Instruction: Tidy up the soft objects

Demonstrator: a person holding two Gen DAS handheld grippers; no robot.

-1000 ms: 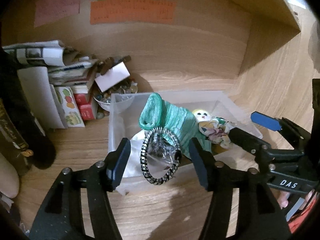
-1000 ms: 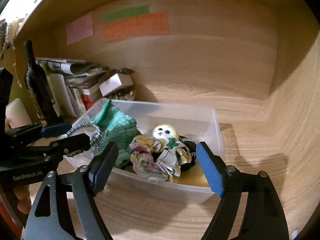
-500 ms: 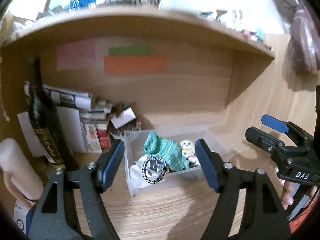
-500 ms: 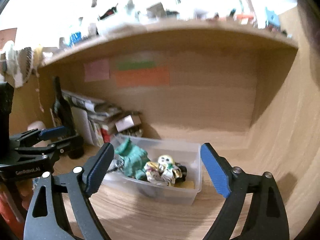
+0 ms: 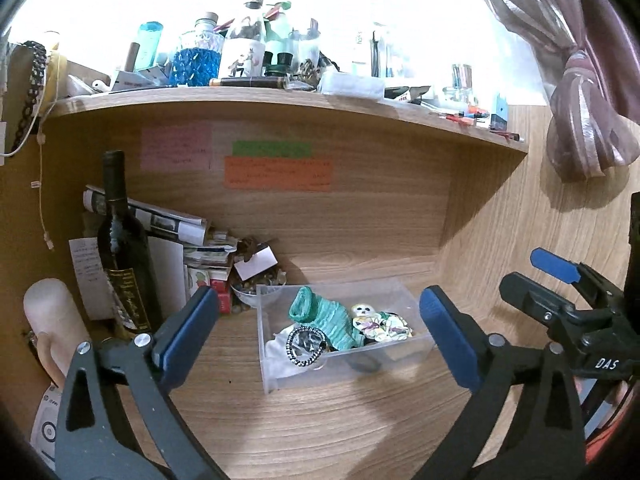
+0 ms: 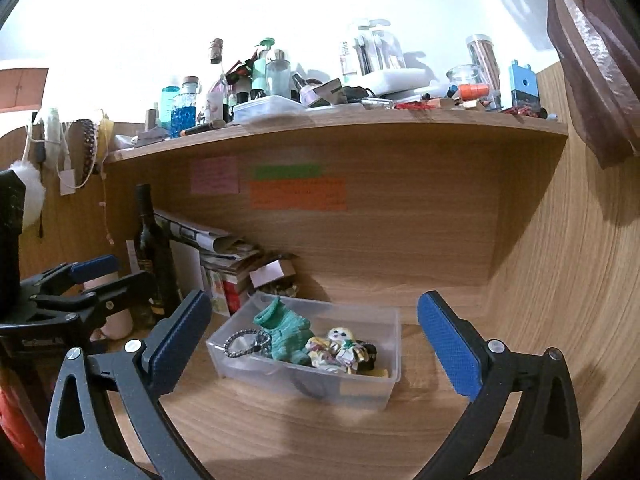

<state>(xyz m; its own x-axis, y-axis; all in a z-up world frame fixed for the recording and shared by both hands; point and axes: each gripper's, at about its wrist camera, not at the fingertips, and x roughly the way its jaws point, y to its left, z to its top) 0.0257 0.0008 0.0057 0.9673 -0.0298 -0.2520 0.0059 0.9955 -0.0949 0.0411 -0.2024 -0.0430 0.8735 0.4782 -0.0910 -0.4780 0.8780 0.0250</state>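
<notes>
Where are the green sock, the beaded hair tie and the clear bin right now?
green sock (image 5: 334, 320), left wrist view, on its ribbed middle.
beaded hair tie (image 5: 306, 346), left wrist view, on its shiny centre.
clear bin (image 6: 304, 386), right wrist view, on its near wall.

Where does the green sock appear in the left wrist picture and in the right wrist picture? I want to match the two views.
Left wrist view: the green sock lies in the clear plastic box, just below the picture's middle.
Right wrist view: the same sock lies in the box's left half, below the middle.
Shared landmark: the orange note on the back panel, above the box.
</notes>
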